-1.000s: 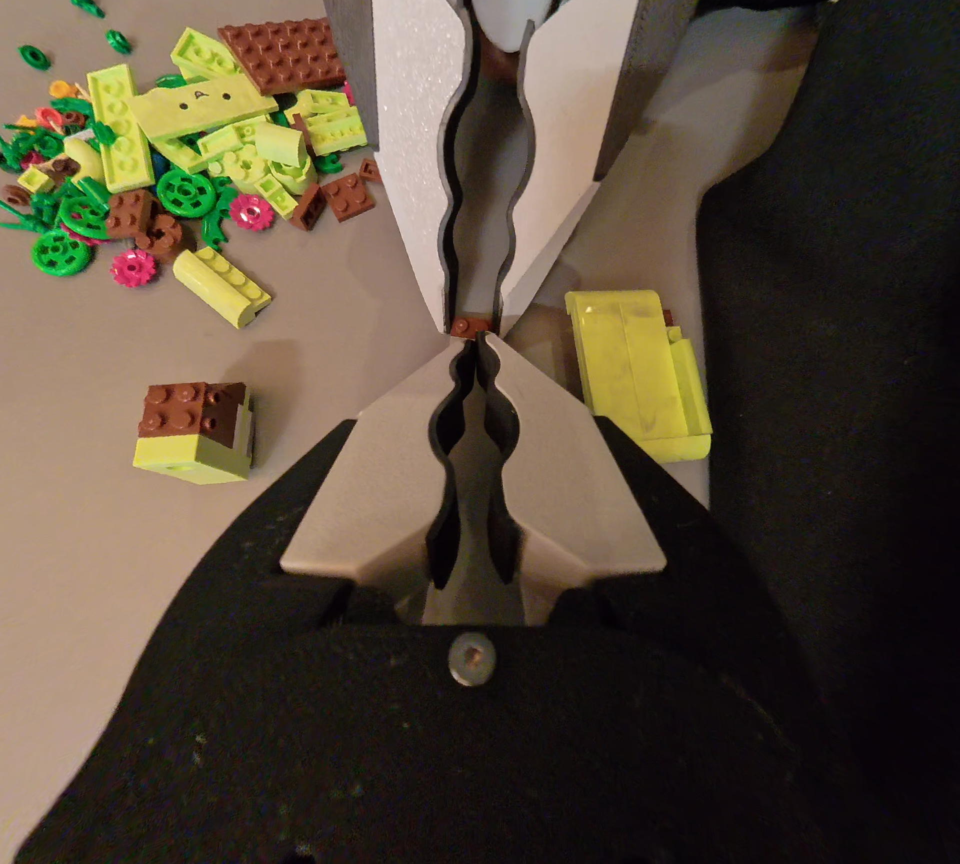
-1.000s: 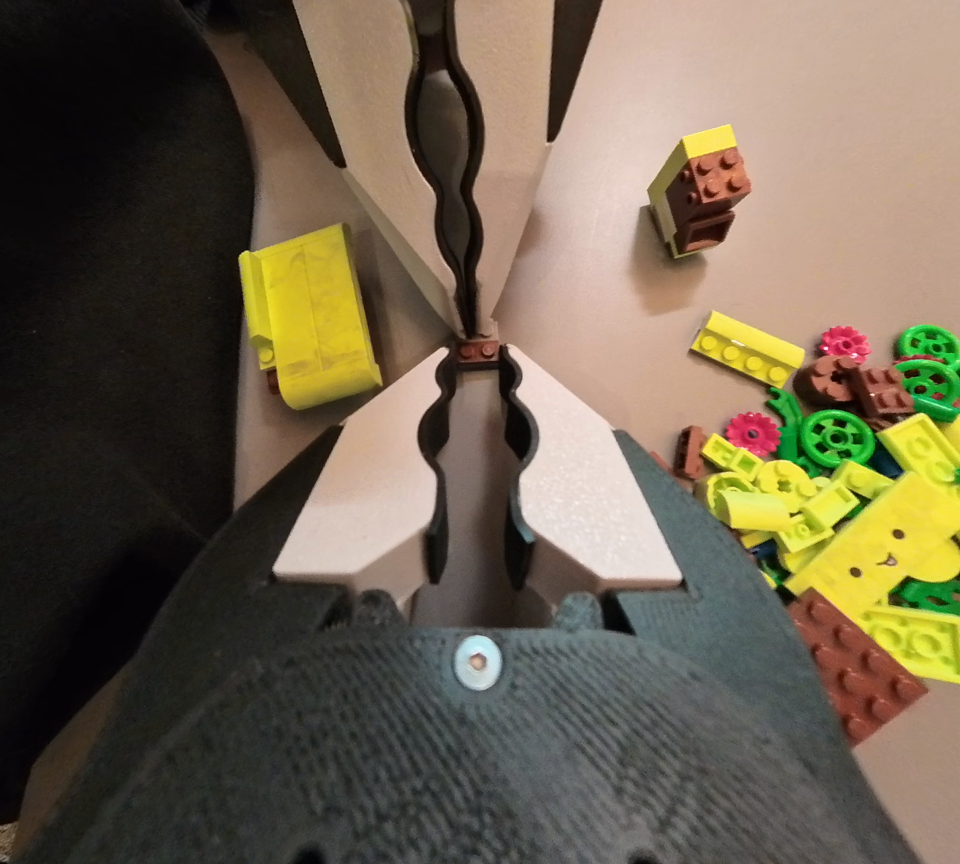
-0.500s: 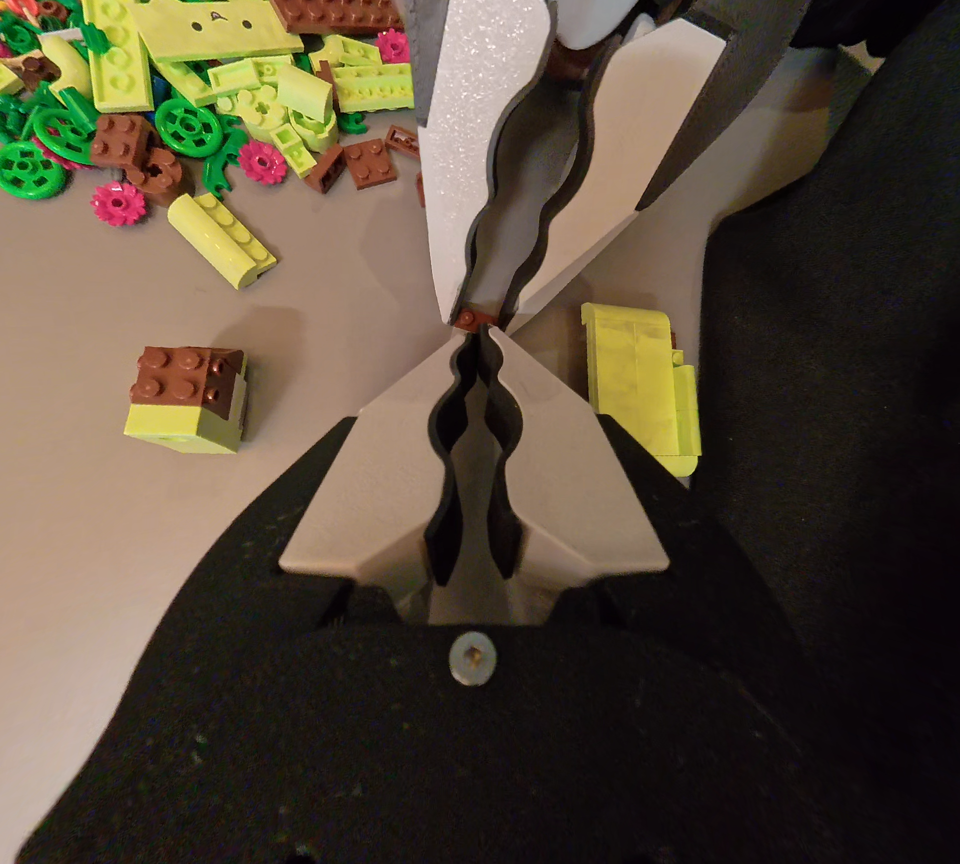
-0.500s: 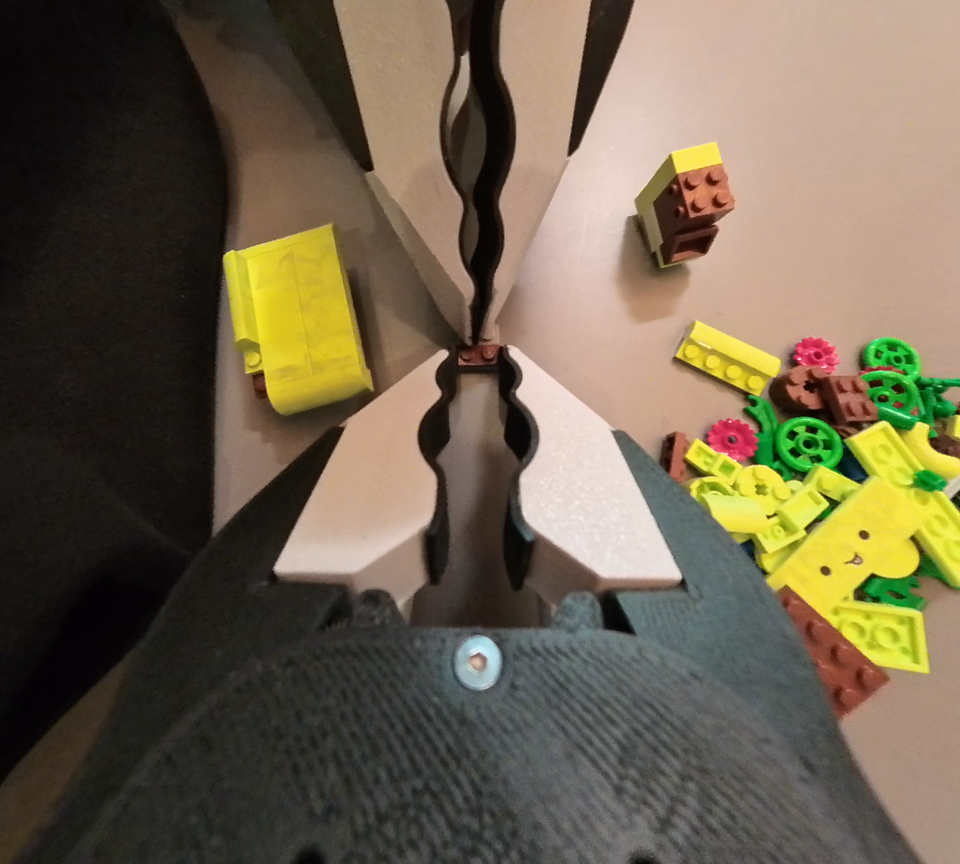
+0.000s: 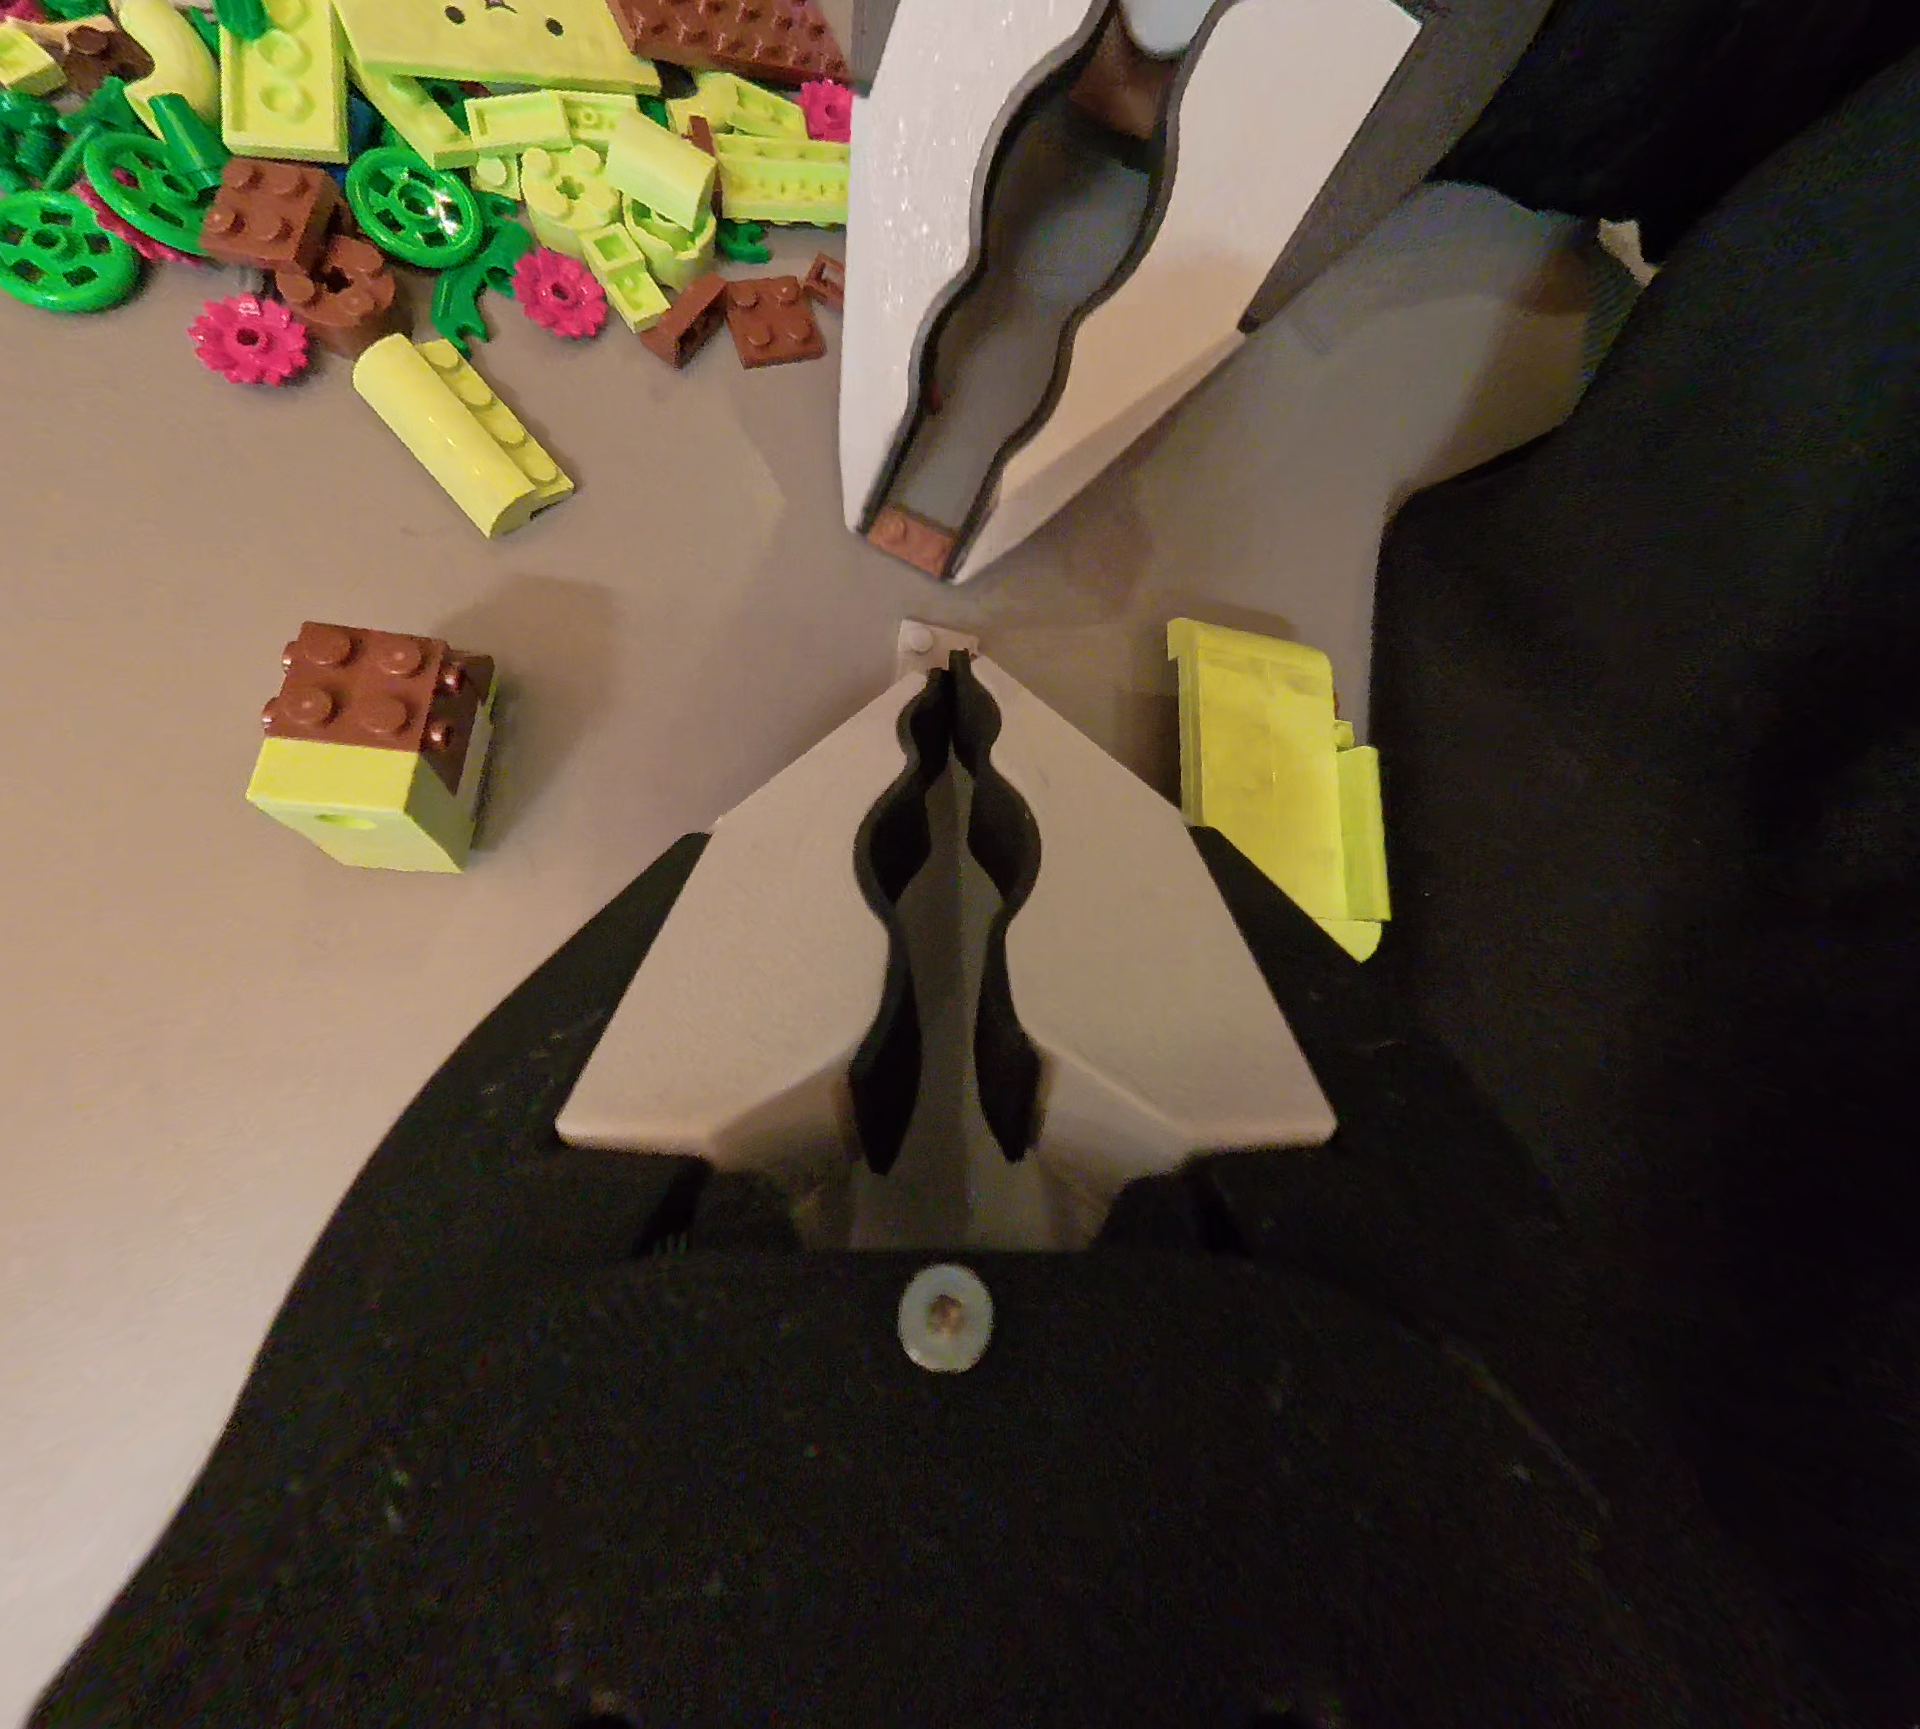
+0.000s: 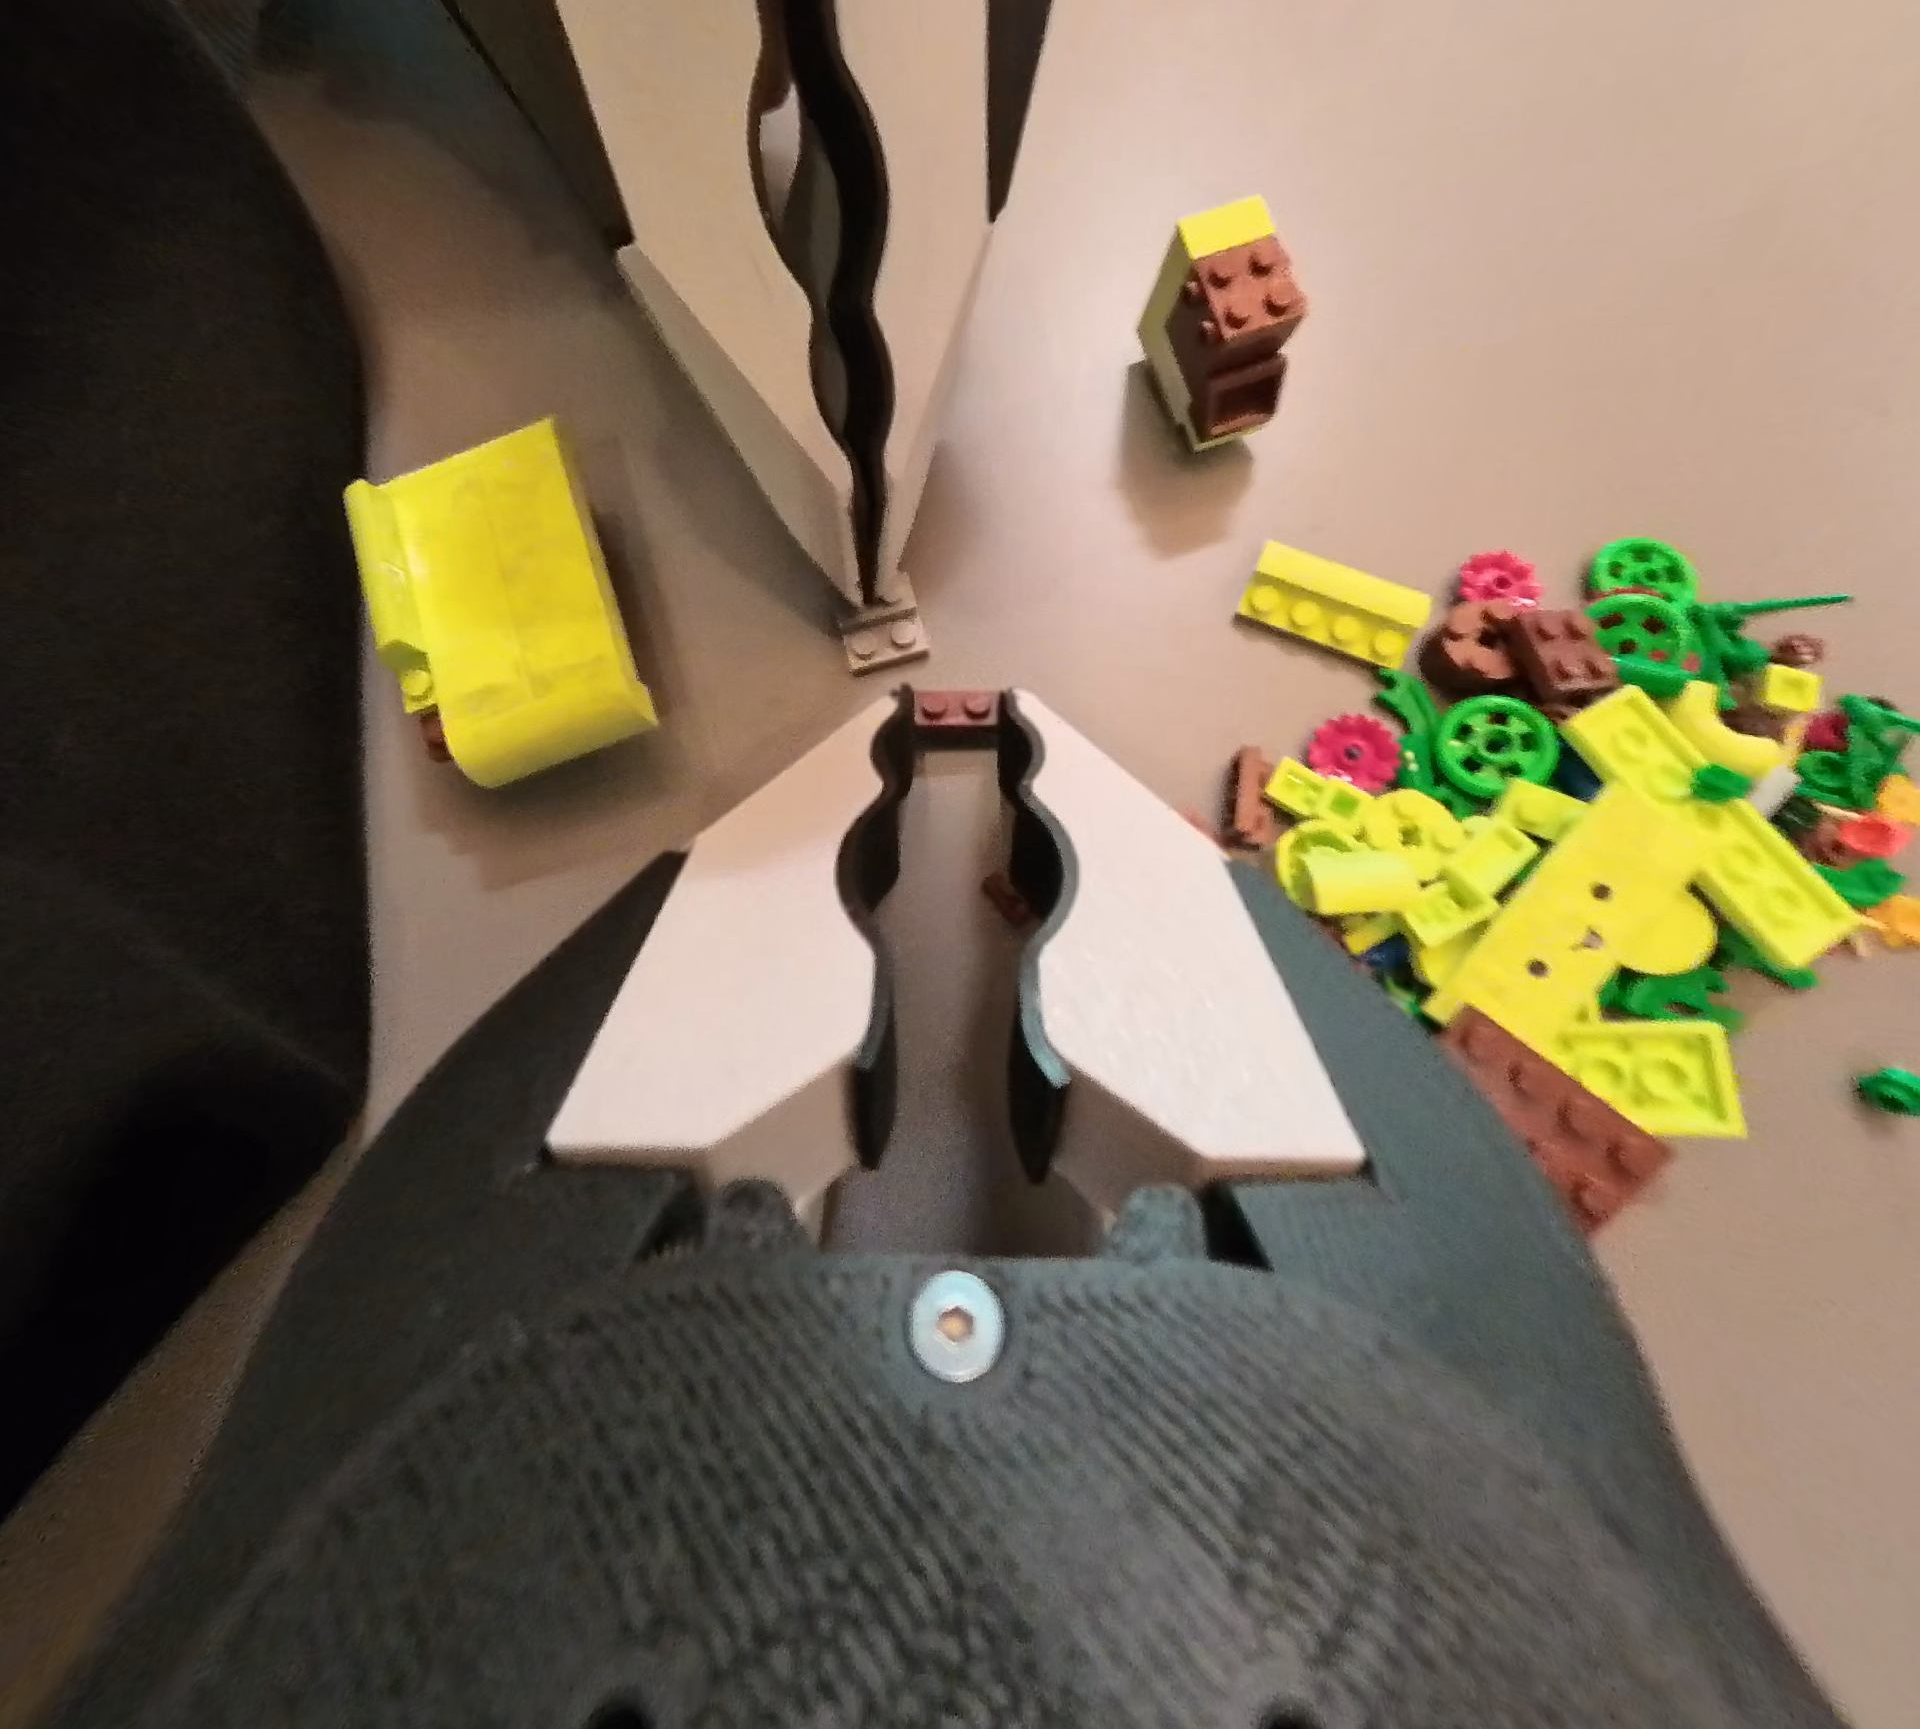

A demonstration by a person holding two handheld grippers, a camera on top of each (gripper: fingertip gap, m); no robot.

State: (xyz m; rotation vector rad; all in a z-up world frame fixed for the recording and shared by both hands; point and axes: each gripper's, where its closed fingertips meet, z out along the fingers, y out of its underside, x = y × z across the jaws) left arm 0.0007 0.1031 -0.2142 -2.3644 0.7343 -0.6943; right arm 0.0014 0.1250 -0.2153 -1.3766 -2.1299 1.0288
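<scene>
My left gripper is shut on a small grey two-stud plate, held by its edge just above the tan table. My right gripper is shut on a small brown two-stud plate. The two grippers point tip to tip with a small gap between the plates. The right gripper shows at the top of the left wrist view with the brown plate. The left gripper shows at the top of the right wrist view with the grey plate.
A lime-yellow block lies beside the tips. A brown-and-lime build stands apart. A pile of lime, brown and green pieces and a lime curved brick lie beyond. Dark fabric borders the table. My left and right fingertips are right by each other. The lime-yellow block is about 6 centimeters from my left fingertips. It is also in sight in the right wrist view.
The grippers were tip to tip on one joined small piece. They have drawn apart: the grey plate stays in the left, the brown plate in the right.
</scene>
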